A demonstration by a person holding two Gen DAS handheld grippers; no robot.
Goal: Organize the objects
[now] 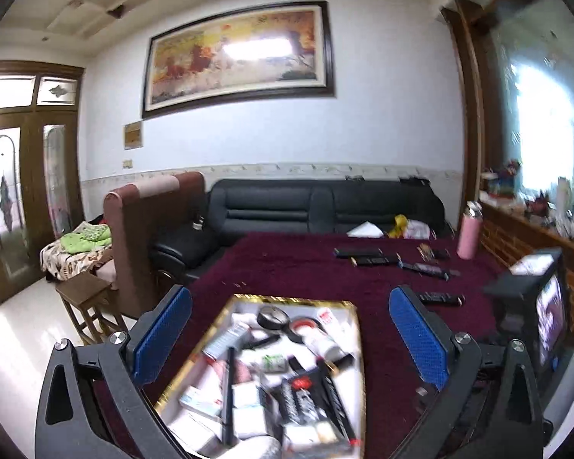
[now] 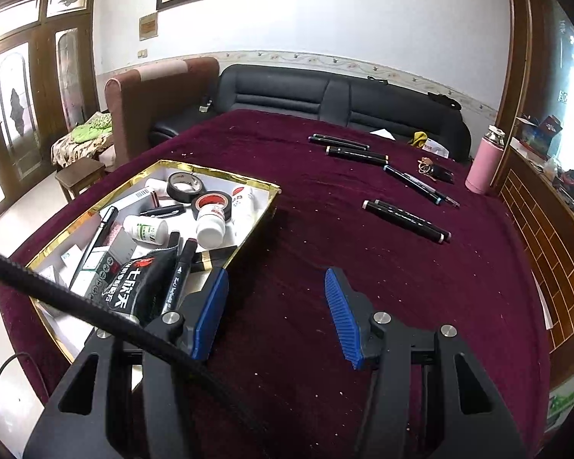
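A white box with a gold rim [image 1: 287, 300] [image 2: 218, 174] lies on a dark red tablecloth. It holds a black tape roll [image 2: 185, 187], white bottles [image 2: 210, 225], a black pouch [image 2: 134, 287], markers and small cartons. My left gripper [image 1: 290, 294] stands wide open above the box, and nothing sits between its blue pads. My right gripper [image 2: 276, 273] is open over bare cloth just right of the box, holding nothing. Several black markers [image 2: 405, 220] [image 1: 367, 258] lie loose on the far right part of the table.
A pink bottle [image 2: 482, 170] and a bunch of keys [image 2: 436, 171] stand at the table's far right. A black sofa [image 2: 325, 95] lies behind the table, and a wooden stool [image 1: 84, 298] to its left. A braided cable [image 2: 57, 290] crosses the box's near corner. A black device with a screen [image 1: 535, 306] is at the right.
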